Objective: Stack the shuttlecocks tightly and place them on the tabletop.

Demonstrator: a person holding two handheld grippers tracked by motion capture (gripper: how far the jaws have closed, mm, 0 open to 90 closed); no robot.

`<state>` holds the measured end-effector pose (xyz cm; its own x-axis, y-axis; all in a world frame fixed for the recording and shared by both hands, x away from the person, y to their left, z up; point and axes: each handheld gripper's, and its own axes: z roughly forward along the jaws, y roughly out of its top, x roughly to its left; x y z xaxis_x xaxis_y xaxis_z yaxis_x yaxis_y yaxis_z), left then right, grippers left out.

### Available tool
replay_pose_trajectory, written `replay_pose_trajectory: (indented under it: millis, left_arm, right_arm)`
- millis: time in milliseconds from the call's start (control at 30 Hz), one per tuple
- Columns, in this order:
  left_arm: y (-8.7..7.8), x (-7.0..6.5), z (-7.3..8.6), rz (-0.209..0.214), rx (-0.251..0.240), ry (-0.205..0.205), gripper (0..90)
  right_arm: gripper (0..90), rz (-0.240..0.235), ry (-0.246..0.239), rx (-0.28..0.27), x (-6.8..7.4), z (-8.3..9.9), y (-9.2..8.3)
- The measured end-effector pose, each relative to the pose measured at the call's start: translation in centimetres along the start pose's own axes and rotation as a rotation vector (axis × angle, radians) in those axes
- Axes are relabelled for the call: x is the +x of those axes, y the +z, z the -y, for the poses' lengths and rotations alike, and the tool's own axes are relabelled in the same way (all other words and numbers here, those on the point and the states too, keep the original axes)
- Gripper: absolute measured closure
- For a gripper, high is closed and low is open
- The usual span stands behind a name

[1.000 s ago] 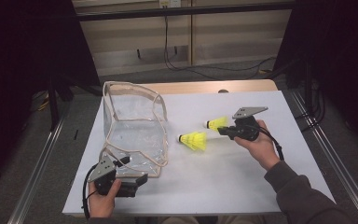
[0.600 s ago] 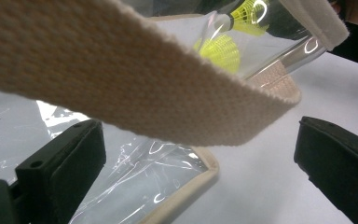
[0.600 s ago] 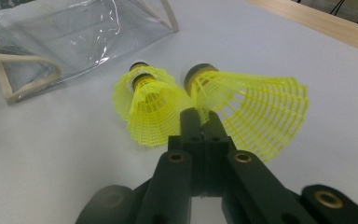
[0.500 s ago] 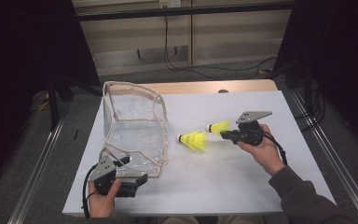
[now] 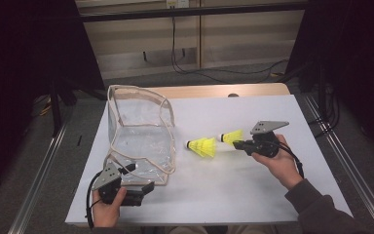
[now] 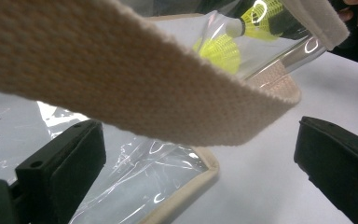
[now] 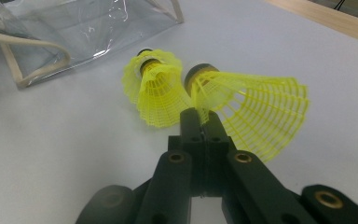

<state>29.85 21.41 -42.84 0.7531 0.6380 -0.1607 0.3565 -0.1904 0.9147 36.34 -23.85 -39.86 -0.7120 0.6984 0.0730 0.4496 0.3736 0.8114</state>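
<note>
On the white table (image 5: pixel 253 195) the right gripper (image 5: pixel 237 144), held in the person's right hand (image 5: pixel 277 161), sits at about three o'clock from the table's centre; its jaws are pressed together on the edge of the mesh skirt of a yellow shuttlecock (image 5: pixel 231 137), pinching it; in the right gripper view the gripper (image 7: pixel 200 122) clamps that shuttlecock (image 7: pixel 249 109) at the near rim of its skirt, its dark cork end pointing toward eleven o'clock. A second yellow shuttlecock (image 5: pixel 203 146) lies on the table just beside the first, at its nine o'clock in the high view, cork end toward the bag; in the right gripper view this second one (image 7: pixel 156 91) lies at about ten o'clock from the jaw tips, and whether the two skirts touch I cannot tell.

A clear plastic bag (image 5: pixel 139 134) with beige webbing trim stands open toward nine o'clock of the table's centre, well apart from the right gripper; its beige strap (image 5: pixel 168 163) loops down at its near right corner.

The left gripper (image 5: pixel 143 187), in the left hand (image 5: pixel 108 209), rests at about seven o'clock, at the bag's near edge; in the left gripper view its jaws stand wide apart, gripping nothing, with the strap (image 6: pixel 135 88) arching across above and between them and the bag's trimmed corner (image 6: pixel 186 184) lying between them; both shuttlecocks show through the clear plastic at one o'clock.
</note>
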Motion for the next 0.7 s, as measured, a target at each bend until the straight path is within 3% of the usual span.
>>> replay_pose_trajectory:
  millis: [700]
  left_arm:
    - [0.0,0.0,0.0,-0.001,0.000,-0.001,2.0]
  right_arm:
    - [90.0,-0.020,-0.008,-0.006,1.0,1.1,-0.6]
